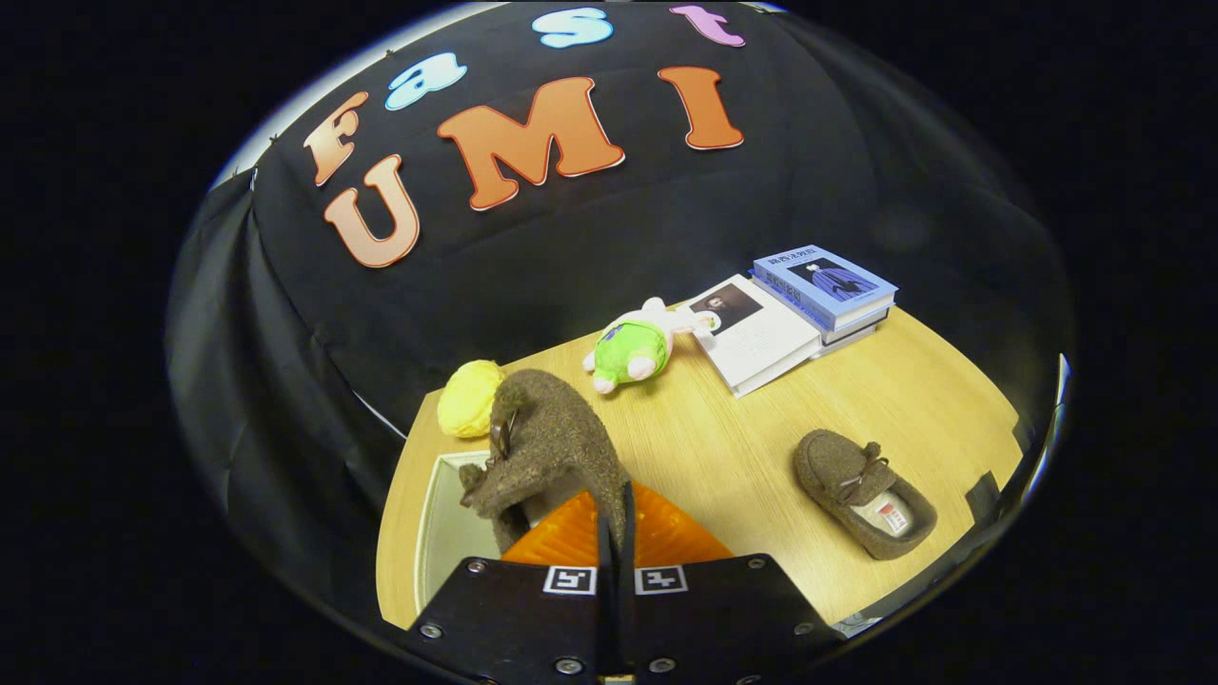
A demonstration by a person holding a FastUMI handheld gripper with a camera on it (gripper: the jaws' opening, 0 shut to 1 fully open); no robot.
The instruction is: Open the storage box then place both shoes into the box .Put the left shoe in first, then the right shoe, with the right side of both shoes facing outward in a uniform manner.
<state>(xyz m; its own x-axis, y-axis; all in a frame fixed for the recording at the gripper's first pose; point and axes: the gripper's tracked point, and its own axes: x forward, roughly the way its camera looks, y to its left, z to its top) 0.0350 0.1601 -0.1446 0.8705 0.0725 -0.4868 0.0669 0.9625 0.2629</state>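
Right now the tongs (615,518) are closed on the heel edge of one brown felt shoe (547,447), fingers pinched together w/ the fabric between them, so the shoe hangs just ahead of the fingers, toe pointing away and somewhat down. Directly under that shoe is the storage box (440,533): white rim and pale inside visible, w/ an orange ribbed panel (657,538), prob. its opened lid or flap, lying just behind the held shoe. Can't tell for sure which shoe (L or R) is in the grip.

Key relation: held shoe's long axis runs from the fingers fwd toward the far box rim, nearly in line w/ the tongs, and the box opening sits below and slightly to one side of the toe. My guess is the step in hand is lowering this first shoe in; it'll need a turn so its right side faces out.

Second shoe (864,493) lies on the tabletop (733,447), well apart from the box, opening up, long axis diagonal. Beyond the box: yellow ball (468,398) near its far corner, green plush toy (630,350), books (795,314) farther off.
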